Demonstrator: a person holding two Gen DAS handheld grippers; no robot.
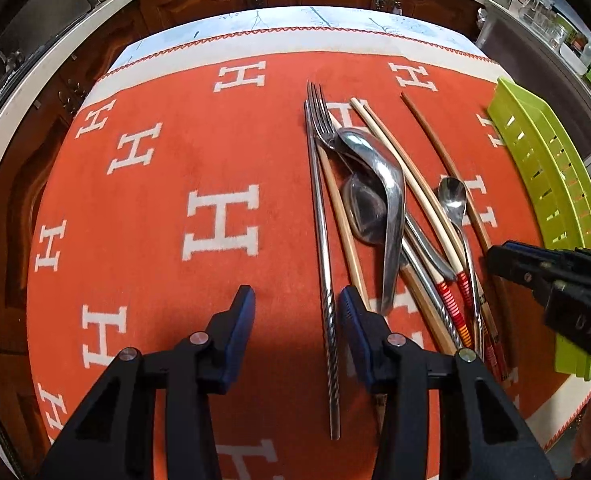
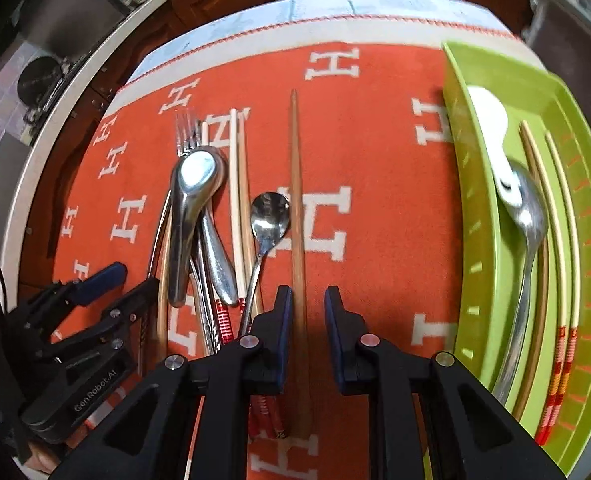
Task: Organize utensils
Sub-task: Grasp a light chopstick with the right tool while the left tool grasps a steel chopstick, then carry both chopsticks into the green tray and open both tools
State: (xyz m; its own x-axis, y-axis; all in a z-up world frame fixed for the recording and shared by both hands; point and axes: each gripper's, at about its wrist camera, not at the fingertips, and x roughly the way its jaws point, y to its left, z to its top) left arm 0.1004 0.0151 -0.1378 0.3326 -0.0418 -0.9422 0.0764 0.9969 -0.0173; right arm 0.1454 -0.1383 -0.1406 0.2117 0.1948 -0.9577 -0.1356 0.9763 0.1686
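An orange cloth [image 1: 167,168] patterned with white H letters is covering the counter [image 1: 335,20], whose pale blue top is showing only along the far edge beyond the cloth's white border. Lying directly on the cloth is a heap of utensils: a twisted metal chopstick [image 1: 324,264] is stretching along the heap's left side, a fork [image 1: 318,116] is pointing away at the far end, and a small spoon [image 1: 452,196] is resting bowl-up beside a lone brown wooden chopstick [image 2: 296,208]. A lime green slotted tray [image 2: 475,240] is sitting on the cloth at the right edge, well apart from the heap.
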